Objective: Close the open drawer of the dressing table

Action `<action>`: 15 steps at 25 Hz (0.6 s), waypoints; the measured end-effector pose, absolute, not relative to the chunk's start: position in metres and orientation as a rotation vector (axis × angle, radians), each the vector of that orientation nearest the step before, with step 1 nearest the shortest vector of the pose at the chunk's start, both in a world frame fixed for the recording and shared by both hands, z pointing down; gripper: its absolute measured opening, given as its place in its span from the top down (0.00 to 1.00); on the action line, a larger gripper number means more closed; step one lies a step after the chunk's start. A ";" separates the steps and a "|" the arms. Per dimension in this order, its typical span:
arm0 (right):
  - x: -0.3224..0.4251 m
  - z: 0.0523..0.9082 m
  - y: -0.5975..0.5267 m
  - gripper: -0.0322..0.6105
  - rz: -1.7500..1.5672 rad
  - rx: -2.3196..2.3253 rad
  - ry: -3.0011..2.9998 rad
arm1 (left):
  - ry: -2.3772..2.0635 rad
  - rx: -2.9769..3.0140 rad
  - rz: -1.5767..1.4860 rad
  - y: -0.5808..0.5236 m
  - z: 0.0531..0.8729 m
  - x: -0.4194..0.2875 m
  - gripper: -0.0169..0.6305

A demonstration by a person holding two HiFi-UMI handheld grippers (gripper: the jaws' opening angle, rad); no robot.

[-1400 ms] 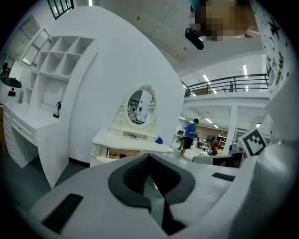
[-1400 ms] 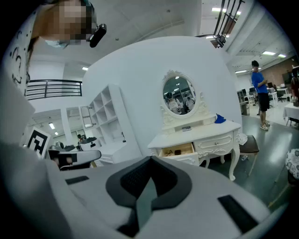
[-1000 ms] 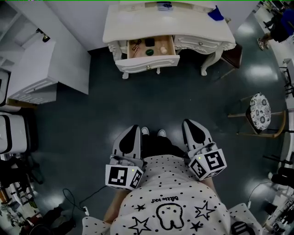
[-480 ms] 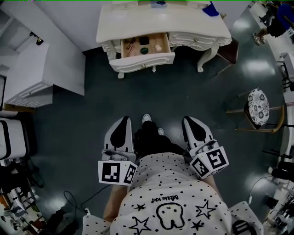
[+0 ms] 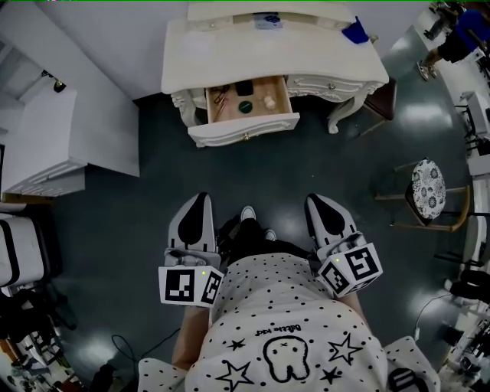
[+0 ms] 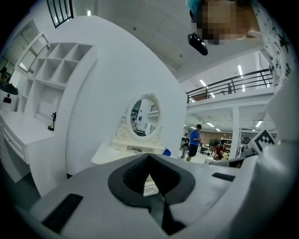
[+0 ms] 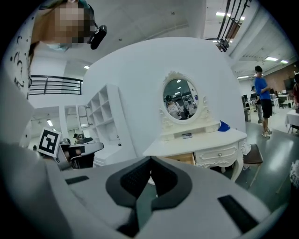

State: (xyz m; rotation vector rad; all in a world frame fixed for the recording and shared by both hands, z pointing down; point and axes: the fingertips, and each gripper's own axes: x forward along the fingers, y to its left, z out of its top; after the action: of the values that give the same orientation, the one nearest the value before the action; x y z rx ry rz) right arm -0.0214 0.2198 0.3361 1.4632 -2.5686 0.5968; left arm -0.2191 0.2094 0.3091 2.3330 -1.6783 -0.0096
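Far left on the dark floor there's a white shelf unit (image 5: 53, 145), well apart from everything else. Next over, the left gripper (image 5: 198, 200) is held low in front of the person's spotted shirt (image 5: 283, 321), marker cube (image 5: 190, 285) towards the body. In the left gripper view its fingers (image 6: 140, 170) are pressed together at the tip with nothing between them – you just see the table's oval mirror (image 6: 145, 116) past them.

The drawer (image 5: 243, 126) is straight ahead of the grippers but well apart from both. It sits under the left part of the dressing table's (image 5: 230, 57) front edge and it's pulled right out, wooden inside showing. A few small bits lie in it: something brownish at the left wall, a dark square one at the back, a dark round one and a pale round one towards the right. Can't tell what they are. The drawer to its right is shut.

On the tabletop a small flat thing (image 5: 268, 21) lies at the back edge and a blue thing (image 5: 354, 31) at the back right corner.

The right gripper (image 5: 317, 202) is level with the left one, fingers (image 7: 161, 177) pressed together too – empty. Far right stands a stool (image 5: 427, 187) with a patterned seat
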 end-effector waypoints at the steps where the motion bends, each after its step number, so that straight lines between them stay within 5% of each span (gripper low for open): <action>1: -0.025 0.335 0.213 0.94 0.593 1.468 -2.570 | -1.675 2.337 -0.011 0.202 0.309 -0.223 0.95; 15: -0.038 0.345 0.168 0.94 0.640 1.599 -2.494 | -1.604 2.364 0.015 0.146 0.316 -0.248 0.95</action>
State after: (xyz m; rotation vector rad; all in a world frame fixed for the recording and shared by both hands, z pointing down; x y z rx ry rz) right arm -0.0381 0.1683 0.3447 1.5987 -2.4943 0.6400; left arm -0.2483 0.1457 0.3163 2.3636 -1.6038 0.0152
